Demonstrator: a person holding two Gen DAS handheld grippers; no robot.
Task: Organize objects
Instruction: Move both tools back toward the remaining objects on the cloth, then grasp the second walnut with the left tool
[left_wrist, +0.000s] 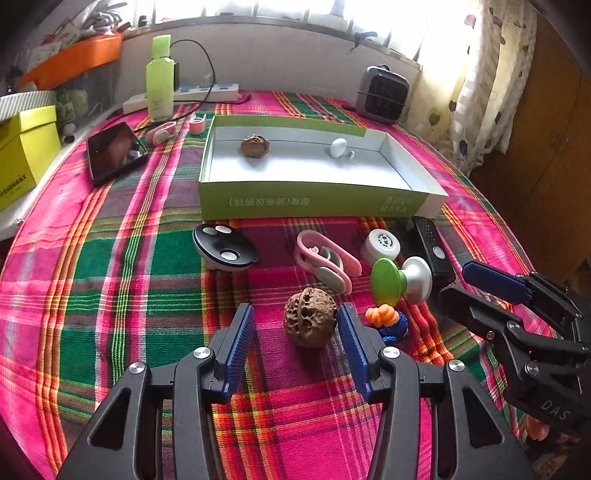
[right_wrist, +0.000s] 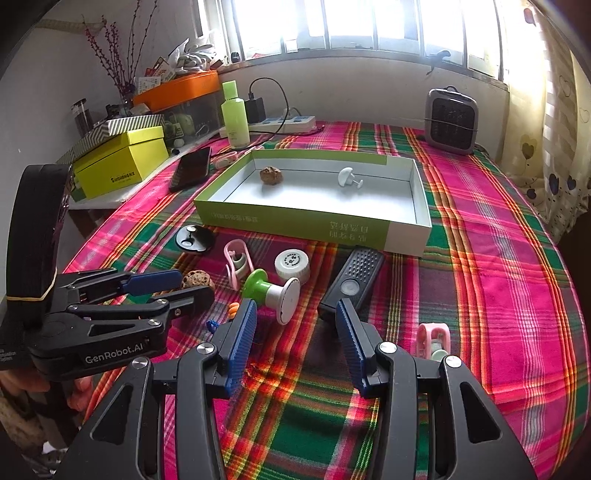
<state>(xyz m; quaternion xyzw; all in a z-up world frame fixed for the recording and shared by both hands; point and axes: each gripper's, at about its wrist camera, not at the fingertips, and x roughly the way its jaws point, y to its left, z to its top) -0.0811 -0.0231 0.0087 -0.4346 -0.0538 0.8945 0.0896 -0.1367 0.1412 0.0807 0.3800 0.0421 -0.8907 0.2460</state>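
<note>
On the plaid-covered table (left_wrist: 110, 258), just in front of the green-and-white box (left_wrist: 314, 203), we have a scatter of small things waiting to be sorted. Our left gripper (left_wrist: 295, 332) hangs low with its jaws apart, and the walnut (left_wrist: 310, 321) sits between the two blue pads, close against the right-hand one; we cannot tell whether that pad touches the shell, but nothing is gripped. Our right gripper (right_wrist: 293, 332) is likewise open and empty, aimed at the gap between the green-and-silver spool (right_wrist: 273, 291) and the black remote (right_wrist: 351, 284).

One walnut (left_wrist: 255, 146) and a white knob (left_wrist: 338, 147) already lie inside the box, so we judge the loose walnut goes there too.

We expect the walnut to be light, hard and rigid, so it should bear a firm squeeze without harm. Its deep ridges should give the ribbed pads good bite, yet the rounded form could roll or squirt out if we pinch off-centre. We would close across its widest middle, pads on opposite flanks, low enough to avoid skating over the top.

Just beside it lie an orange-and-blue knotted toy (left_wrist: 388, 321) and a pink clip (left_wrist: 325, 264); we should avoid nudging the toy with the right-hand jaw.
</note>
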